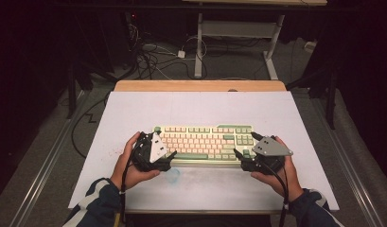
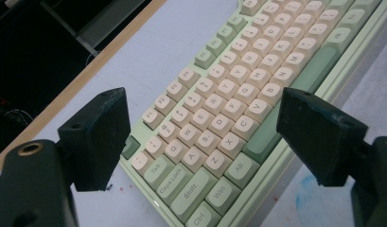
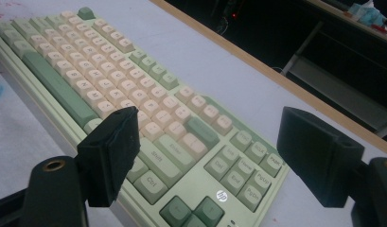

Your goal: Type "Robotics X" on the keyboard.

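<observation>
two hand-held grippers flank a green and cream keyboard lying on the white table.

the left hand holds the left gripper at the keyboard's left end, angled in toward its near-left corner; its jaws are spread wide over the tab and shift keys, gripping nothing. the right hand holds the right gripper at the keyboard's near-right corner, jaws likewise wide apart above the arrow keys, empty. whether either touches the keyboard cannot be told.
</observation>
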A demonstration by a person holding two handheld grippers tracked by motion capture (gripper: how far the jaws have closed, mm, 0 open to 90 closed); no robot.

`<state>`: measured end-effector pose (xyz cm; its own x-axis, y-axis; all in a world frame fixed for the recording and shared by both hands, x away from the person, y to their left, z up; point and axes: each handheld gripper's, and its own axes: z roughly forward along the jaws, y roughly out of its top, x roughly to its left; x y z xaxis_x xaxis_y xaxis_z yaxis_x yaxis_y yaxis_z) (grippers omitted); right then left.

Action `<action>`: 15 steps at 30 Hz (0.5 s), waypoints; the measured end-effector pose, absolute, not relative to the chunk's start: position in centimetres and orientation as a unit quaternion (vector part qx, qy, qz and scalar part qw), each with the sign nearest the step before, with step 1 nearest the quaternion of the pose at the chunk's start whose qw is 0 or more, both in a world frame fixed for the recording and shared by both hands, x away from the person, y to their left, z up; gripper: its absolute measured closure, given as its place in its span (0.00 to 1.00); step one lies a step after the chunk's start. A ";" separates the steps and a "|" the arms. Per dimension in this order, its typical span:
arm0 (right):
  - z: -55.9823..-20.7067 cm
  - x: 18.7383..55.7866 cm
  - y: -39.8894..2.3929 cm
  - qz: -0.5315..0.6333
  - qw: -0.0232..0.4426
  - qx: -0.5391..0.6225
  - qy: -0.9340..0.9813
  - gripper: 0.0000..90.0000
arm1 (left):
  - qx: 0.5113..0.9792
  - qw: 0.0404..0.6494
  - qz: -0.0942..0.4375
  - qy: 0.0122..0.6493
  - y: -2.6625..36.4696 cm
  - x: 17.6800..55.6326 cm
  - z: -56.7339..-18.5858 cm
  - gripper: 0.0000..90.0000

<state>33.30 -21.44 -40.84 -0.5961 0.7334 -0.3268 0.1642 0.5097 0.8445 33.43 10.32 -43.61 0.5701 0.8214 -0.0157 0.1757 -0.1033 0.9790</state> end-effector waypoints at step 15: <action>-40.8 31.6 -23.1 0.399 0.369 0.285 0.790 0.25 | 0.676 0.571 0.293 0.363 12.2 32.0 -43.8 0.19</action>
